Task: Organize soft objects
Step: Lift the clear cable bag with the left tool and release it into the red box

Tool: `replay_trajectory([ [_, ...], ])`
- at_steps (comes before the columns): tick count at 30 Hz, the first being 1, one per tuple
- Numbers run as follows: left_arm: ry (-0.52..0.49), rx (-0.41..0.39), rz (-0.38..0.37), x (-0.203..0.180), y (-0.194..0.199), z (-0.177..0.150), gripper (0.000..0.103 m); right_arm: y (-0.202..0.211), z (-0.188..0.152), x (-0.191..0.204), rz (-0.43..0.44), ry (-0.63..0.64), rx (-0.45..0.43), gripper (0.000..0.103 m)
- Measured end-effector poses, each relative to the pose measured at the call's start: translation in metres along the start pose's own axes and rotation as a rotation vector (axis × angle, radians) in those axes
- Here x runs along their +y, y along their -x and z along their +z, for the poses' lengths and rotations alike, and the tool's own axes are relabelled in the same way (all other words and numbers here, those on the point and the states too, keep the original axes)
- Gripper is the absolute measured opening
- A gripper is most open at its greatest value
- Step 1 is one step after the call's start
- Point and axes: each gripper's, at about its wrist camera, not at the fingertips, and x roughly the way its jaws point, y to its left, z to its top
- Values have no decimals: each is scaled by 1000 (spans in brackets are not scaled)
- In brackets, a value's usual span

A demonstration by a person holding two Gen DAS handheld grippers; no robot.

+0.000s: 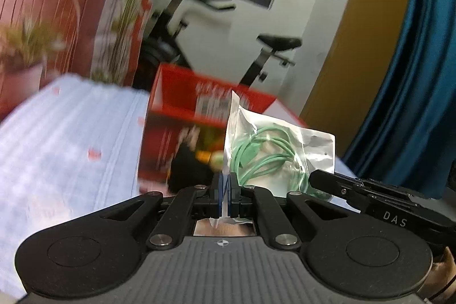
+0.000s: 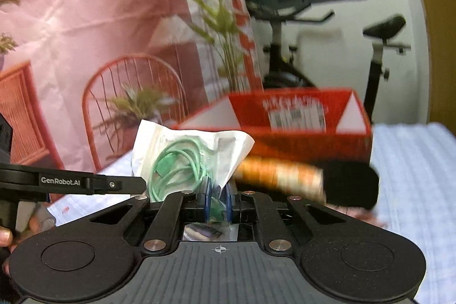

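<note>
A clear plastic bag with a coiled green cable [image 1: 273, 150] is held up between both grippers. My left gripper [image 1: 225, 190] is shut on the bag's lower left edge. My right gripper [image 2: 218, 197] is shut on the same bag [image 2: 185, 161] at another edge; the bag stands above its jaws. The right gripper's finger [image 1: 350, 190] shows at the right of the left wrist view. The left gripper's finger [image 2: 94, 184] shows at the left of the right wrist view.
A red cardboard box [image 2: 299, 116] stands on a white-and-blue striped cloth [image 1: 65, 138]. An orange-and-black soft object [image 2: 313, 181] lies in front of the box. A pink printed backdrop [image 2: 85, 19] hangs behind. An exercise bike [image 2: 376, 47] stands by the white wall.
</note>
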Motion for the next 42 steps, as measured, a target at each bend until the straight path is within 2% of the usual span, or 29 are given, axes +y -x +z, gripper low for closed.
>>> replay_trajectory([
  [4,-75,-26,0,-16,-4,26,4,9,27,0,8,29,-68,9],
  [8,-48,-24,-23,-13,-23,57,4,4,60,-13,13,17,-90,10],
  [14,-86,8,-4,-19,-70,87,4,-28,101,-41,-14,34,-84,10],
  [18,-81,65,-3,-16,-101,97,4,-59,116,-59,-52,45,-58,10],
  [22,-36,128,1,-9,-130,102,4,-87,118,-79,-70,1,-23,10],
  [29,-21,242,20,-3,-166,97,4,-126,104,-106,-111,-59,45,11],
  [35,-7,301,-1,3,-178,91,4,-139,90,-121,-125,-95,105,12],
  [42,-19,329,-15,0,-177,86,5,-142,77,-129,-146,-128,146,16],
])
